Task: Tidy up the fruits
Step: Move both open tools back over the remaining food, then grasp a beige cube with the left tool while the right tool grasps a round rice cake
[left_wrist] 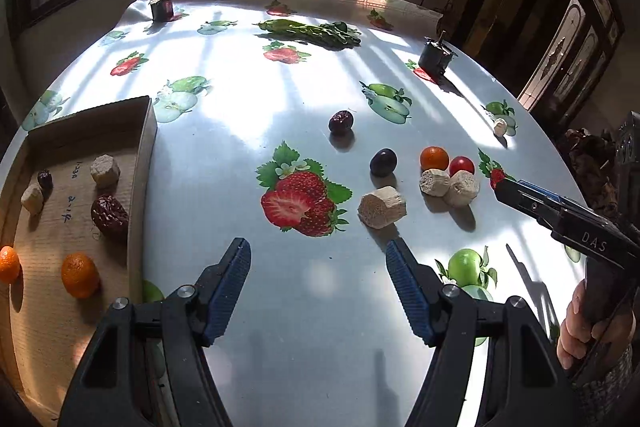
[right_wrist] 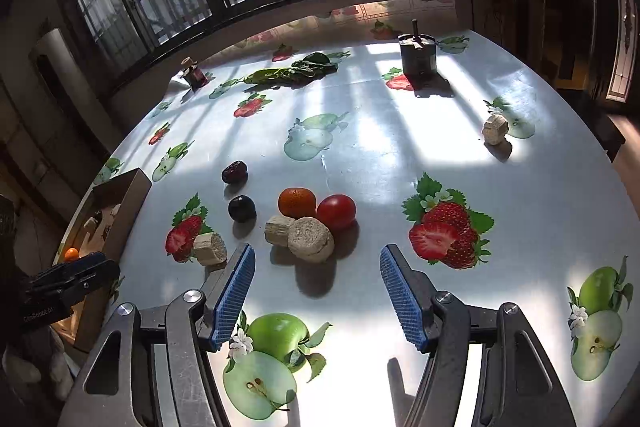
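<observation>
Loose on the fruit-print table: a small orange point(right_wrist: 297, 202), a red tomato point(right_wrist: 336, 211), a dark plum point(right_wrist: 241, 208), a red date point(right_wrist: 234, 171) and several beige cut chunks point(right_wrist: 311, 239). The same cluster shows in the left wrist view, with the orange point(left_wrist: 434, 158) and a chunk point(left_wrist: 382, 206). A cardboard box point(left_wrist: 141, 163) at the left holds two oranges point(left_wrist: 79, 275), dates and chunks. My right gripper point(right_wrist: 318, 265) is open and empty, just short of the nearest chunk. My left gripper point(left_wrist: 318, 259) is open and empty over bare table beside the box.
A leafy green vegetable point(left_wrist: 310, 31) lies at the far side. A small dark jar point(left_wrist: 161, 7) stands far left and a metal block point(right_wrist: 417, 57) far right. A lone beige chunk point(right_wrist: 495, 129) sits near the right edge. Windows stand behind the table.
</observation>
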`<action>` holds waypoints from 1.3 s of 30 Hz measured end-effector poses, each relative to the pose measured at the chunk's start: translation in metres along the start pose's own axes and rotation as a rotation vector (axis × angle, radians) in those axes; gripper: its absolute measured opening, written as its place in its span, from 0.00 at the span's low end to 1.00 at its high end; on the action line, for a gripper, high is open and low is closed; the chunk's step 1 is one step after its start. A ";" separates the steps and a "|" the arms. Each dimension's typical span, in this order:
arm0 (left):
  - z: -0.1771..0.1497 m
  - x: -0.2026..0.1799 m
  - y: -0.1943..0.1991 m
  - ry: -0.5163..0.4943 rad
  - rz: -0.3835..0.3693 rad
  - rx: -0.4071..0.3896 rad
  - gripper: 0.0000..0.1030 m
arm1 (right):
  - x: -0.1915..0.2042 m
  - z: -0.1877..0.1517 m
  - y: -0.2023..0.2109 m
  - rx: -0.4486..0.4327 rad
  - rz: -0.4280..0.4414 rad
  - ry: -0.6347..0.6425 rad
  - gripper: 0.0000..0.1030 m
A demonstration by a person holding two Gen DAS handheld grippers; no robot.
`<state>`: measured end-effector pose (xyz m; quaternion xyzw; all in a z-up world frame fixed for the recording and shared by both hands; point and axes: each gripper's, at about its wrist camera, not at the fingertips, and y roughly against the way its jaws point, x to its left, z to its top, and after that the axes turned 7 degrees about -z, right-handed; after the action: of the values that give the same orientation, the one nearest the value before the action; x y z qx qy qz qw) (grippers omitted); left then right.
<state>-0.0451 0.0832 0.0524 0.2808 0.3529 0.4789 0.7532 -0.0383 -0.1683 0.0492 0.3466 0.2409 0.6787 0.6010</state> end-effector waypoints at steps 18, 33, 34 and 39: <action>0.024 -0.016 -0.074 -0.046 -0.108 0.020 0.61 | 0.004 0.000 -0.060 0.076 0.043 -0.020 0.44; 0.019 -0.012 -0.070 -0.034 -0.137 -0.033 0.35 | 0.005 -0.005 -0.046 -0.004 -0.049 -0.002 0.38; 0.018 -0.012 -0.068 -0.029 -0.132 -0.037 0.35 | 0.004 -0.006 -0.045 -0.007 -0.054 -0.005 0.38; 0.012 -0.005 -0.039 0.029 -0.157 -0.098 0.35 | 0.006 -0.009 -0.039 -0.021 -0.073 -0.010 0.38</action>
<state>-0.0166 0.0626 0.0313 0.2082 0.3609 0.4392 0.7959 -0.0205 -0.1551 0.0156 0.3348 0.2432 0.6571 0.6301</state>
